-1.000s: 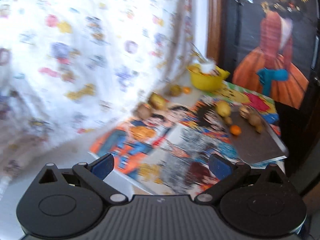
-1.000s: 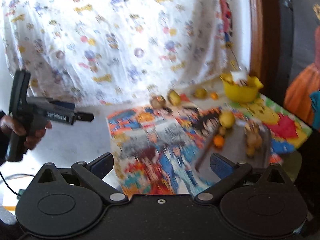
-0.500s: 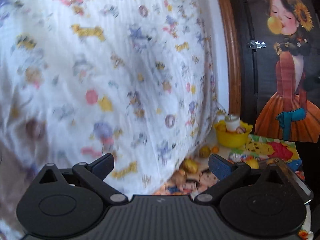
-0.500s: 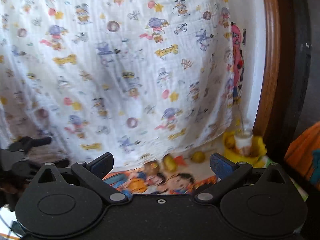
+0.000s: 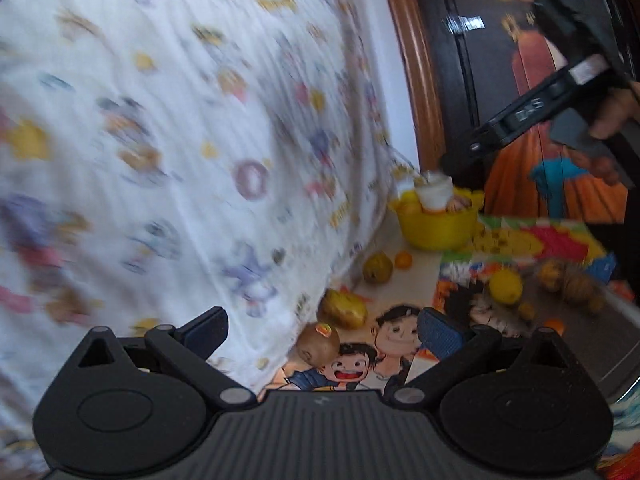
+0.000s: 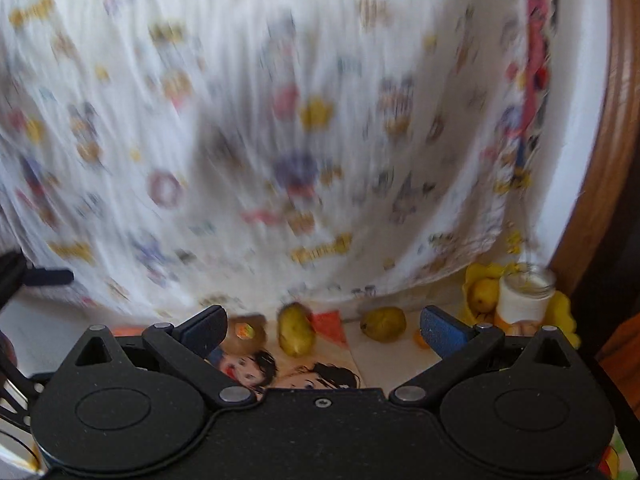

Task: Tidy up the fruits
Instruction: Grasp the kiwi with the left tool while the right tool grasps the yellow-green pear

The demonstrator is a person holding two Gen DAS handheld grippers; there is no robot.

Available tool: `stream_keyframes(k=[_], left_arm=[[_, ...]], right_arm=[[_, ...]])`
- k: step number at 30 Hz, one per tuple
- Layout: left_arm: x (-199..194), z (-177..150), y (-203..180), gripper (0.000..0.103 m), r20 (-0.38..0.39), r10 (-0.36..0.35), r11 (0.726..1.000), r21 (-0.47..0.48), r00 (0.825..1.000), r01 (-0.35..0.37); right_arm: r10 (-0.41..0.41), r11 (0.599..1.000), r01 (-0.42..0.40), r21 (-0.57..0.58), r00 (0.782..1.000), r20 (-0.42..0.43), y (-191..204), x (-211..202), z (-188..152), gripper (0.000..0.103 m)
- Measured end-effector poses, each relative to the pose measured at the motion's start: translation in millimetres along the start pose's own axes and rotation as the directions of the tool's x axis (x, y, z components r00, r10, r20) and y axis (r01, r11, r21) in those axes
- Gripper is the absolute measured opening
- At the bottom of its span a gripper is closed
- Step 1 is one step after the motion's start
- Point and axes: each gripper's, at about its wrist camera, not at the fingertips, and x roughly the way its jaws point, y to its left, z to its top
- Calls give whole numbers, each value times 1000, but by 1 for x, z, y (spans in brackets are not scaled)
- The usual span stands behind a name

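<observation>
The worktop [image 5: 416,268] is carrying most of the job undone: fruit is lying scattered, nothing is being carried. The yellow bowl [image 5: 438,230] at the back is sitting with a white jar and a little fruit inside, so sorting looks barely begun. The left claw [image 5: 320,326] is gaping wide and empty above a sticker-marked brown fruit [image 5: 318,346]; the right claw [image 6: 322,326] is equally wide, nothing between its fingers. Loose along the curtain: a yellow pear [image 6: 296,334], a greenish pear [image 6: 383,325]. A lemon [image 5: 506,286] is waiting on the grey tray [image 5: 592,344].
</observation>
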Motion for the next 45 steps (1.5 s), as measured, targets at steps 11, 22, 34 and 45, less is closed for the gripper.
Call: stream_keyframes(k=[11,22,34,45], left_arm=[[119,-41,-8,101,-135,-41,999,23,990,45],[181,-59,-13,92,-196,41,998,48,980,-33],[207,-56,-9,73,-199,46,998,57,979,-35],[217,-56,-10,67,-200,61,997,53,978,-51]], right_arm=[[122,990,-129,-55,987,-109,-29,132,-56,98],[189,977,-203,-66,967,-172,-18,202,-59,85],[254,959,-273,-74,946,-200,-6,239,-58,73],[325,937,-343,-64,925,-198,-1,255,-59,62]])
